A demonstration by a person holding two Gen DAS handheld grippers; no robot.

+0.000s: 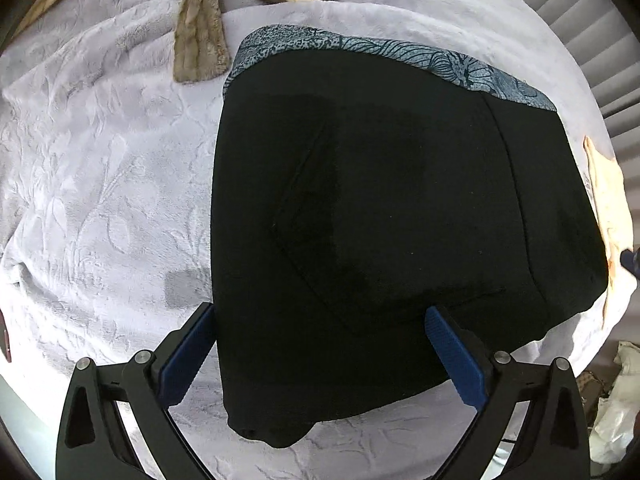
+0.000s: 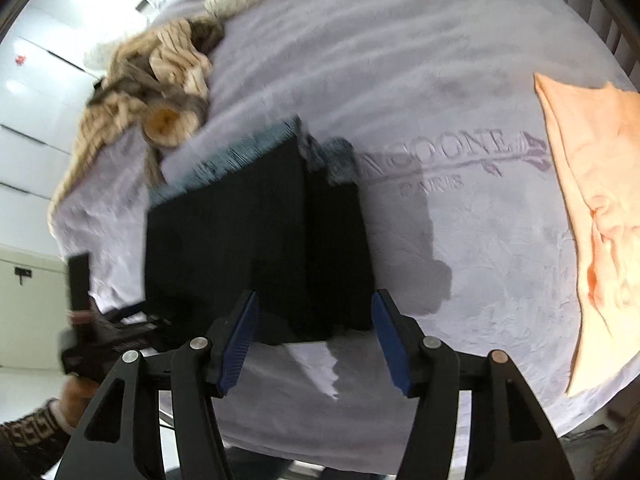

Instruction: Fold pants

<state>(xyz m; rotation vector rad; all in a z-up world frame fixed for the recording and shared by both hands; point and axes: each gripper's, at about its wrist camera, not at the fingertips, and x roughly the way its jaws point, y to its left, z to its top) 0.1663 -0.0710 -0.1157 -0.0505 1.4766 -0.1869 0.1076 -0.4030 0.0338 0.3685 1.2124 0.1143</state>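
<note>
Folded black pants (image 1: 380,200) with a blue patterned waistband (image 1: 360,46) lie flat on the lavender blanket (image 1: 100,180). My left gripper (image 1: 320,310) points down over their near left part. It is wide open, with its blue pads (image 1: 452,352) clear of the cloth. In the blurred right wrist view the pants (image 2: 240,240) show as a dark rectangle, with the waistband (image 2: 224,156) at the far edge. My right gripper (image 2: 316,294) hangs open above their near edge, with nothing pinched between its pads.
A beige and brown striped garment (image 2: 160,92) is heaped at the far left of the bed. A peach cloth (image 2: 592,200) lies on the right, close to the pants. A hand with a patterned sleeve (image 2: 28,432) shows at the lower left. The blanket (image 2: 400,60) has a bare stretch beyond the pants.
</note>
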